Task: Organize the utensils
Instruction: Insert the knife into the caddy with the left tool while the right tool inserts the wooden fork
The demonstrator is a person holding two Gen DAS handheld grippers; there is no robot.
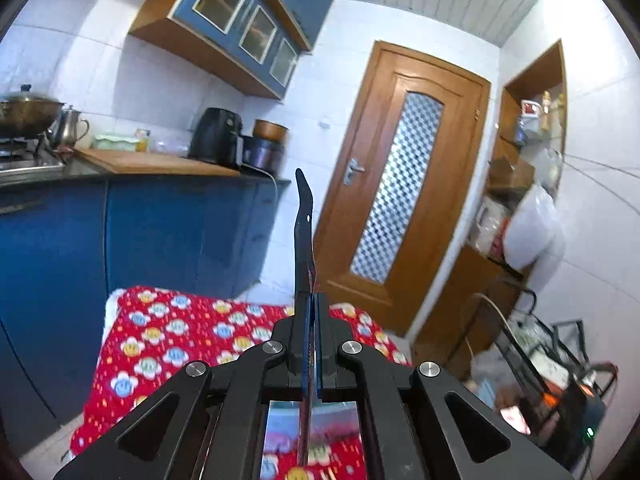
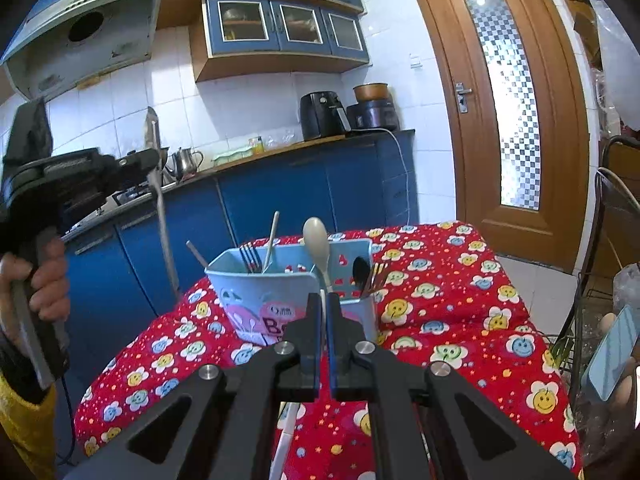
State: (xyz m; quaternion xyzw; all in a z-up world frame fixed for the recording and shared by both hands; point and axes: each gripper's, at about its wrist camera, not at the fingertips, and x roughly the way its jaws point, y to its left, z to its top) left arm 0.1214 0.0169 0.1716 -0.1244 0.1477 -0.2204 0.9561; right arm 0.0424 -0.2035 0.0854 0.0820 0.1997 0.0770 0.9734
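My left gripper (image 1: pixel 311 300) is shut on a long dark flat utensil (image 1: pixel 304 232) that sticks up edge-on above the red flowered tablecloth (image 1: pixel 180 328). In the right wrist view the same left gripper (image 2: pixel 150 160) shows at the left, held high, with the utensil (image 2: pixel 162 216) hanging down through it. My right gripper (image 2: pixel 323 300) is shut on a white spoon (image 2: pixel 317 240) with its bowl up, just in front of the light blue utensil holder (image 2: pixel 260 296). The holder has a fork (image 2: pixel 250 258), sticks and dark spoons (image 2: pixel 361 272) in its compartments.
The table under the red cloth (image 2: pixel 460 320) stands before blue kitchen cabinets (image 2: pixel 300 196). A wooden door (image 2: pixel 508 112) is at the right. A black wire rack (image 2: pixel 600 280) with a phone stands by the table's right edge. A counter with appliances (image 1: pixel 216 140) runs behind.
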